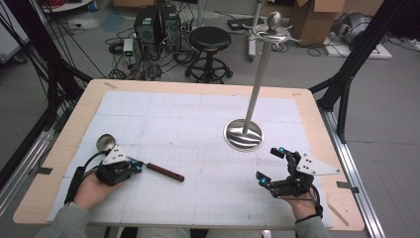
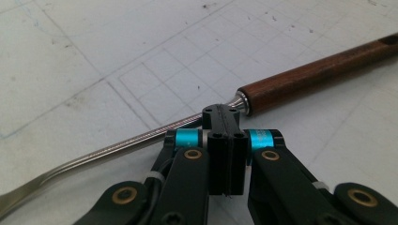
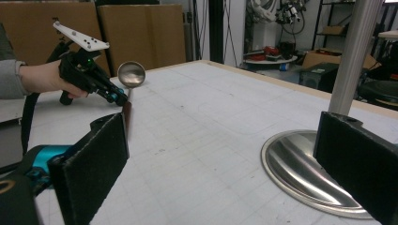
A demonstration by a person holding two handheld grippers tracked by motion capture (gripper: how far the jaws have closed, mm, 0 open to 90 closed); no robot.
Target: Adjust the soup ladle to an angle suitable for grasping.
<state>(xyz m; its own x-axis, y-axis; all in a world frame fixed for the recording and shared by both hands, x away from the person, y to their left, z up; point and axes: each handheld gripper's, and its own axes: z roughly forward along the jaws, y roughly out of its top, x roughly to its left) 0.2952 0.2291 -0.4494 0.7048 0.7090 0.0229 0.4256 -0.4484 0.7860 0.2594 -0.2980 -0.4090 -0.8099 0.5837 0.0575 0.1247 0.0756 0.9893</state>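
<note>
A ladle lies on the white mat at the left, with its steel bowl point(image 1: 105, 142) toward the far side and its brown wooden handle point(image 1: 165, 172) pointing right. My left gripper point(image 1: 136, 166) is shut, pads pressed together. Its tips point(image 2: 220, 117) sit against the thin steel shaft point(image 2: 131, 140), just left of where the wooden handle point(image 2: 319, 75) begins. The shaft runs across the jaws, not between them. My right gripper point(image 1: 271, 165) rests near the front right, open wide with nothing between its pads point(image 3: 94, 164). From there I see the left gripper point(image 3: 115, 97) and the ladle bowl point(image 3: 130, 74).
A tall steel stand with a round dished base point(image 1: 243, 135) rises right of centre, with hooks at its top point(image 1: 272, 30); its base point(image 3: 300, 168) lies just ahead of my right gripper. The wooden table edge point(image 1: 198, 85) frames the mat. A stool point(image 1: 210, 39) stands beyond.
</note>
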